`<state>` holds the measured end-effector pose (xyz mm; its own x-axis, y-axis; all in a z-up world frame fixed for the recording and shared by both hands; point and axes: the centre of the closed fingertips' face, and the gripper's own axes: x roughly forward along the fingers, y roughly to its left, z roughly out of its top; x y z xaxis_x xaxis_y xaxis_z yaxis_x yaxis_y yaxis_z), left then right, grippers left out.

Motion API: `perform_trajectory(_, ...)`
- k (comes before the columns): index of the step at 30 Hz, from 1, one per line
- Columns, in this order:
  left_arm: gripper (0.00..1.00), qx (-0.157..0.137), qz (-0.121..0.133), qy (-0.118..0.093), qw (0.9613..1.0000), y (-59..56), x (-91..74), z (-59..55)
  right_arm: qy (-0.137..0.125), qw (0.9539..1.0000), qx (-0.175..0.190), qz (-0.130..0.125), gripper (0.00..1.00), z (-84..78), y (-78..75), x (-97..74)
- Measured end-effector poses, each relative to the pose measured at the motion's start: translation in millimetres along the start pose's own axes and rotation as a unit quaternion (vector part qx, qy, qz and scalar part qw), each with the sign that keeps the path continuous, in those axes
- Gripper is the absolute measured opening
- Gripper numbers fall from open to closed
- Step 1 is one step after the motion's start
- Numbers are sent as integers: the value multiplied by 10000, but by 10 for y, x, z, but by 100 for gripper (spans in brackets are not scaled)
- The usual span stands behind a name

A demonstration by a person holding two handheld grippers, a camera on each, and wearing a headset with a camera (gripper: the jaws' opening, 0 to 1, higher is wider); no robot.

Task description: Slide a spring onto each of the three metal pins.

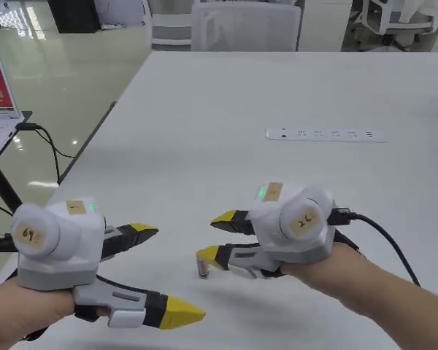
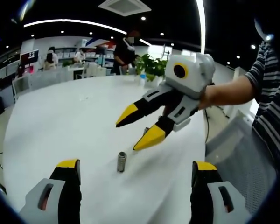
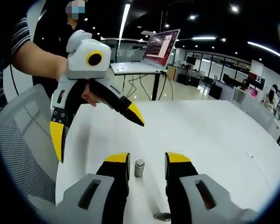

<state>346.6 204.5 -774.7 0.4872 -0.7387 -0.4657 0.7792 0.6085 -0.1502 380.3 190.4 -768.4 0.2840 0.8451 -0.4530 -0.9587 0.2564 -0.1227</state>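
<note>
Left gripper (image 1: 179, 272) wide open; right gripper (image 1: 205, 236) jaws apart, astride upright spring (image 3: 139, 168).

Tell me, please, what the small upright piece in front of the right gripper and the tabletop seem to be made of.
The small upright piece is probably metal: grey, shiny, with fine rings like a coil. Whether it is a spring or a pin, I cannot tell. The tabletop is smooth and white, with only soft glare; perhaps laminate.
</note>
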Motion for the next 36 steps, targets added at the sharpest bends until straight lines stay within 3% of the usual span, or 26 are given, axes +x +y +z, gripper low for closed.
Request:
perform_trajectory(5, 97, -25, -3, -59, 10000, 1, 15, 51, -237, 9994, 189, -144, 38, -18, -16, -168)
perform_trajectory(15, 97, -13, 19, -109, 9999, -15, 52, 109, -328, 9976, 404, -463, 48, -189, -63, -500)
perform_trajectory(26, 98, 12, 62, -158, 9999, -48, 35, 137, -448, 9931, 716, -812, 65, -385, -134, -866)
perform_trajectory(36, 98, 30, 63, -184, 9998, -93, 17, 151, -453, 9882, 1016, -1052, 73, -622, -142, -1138)
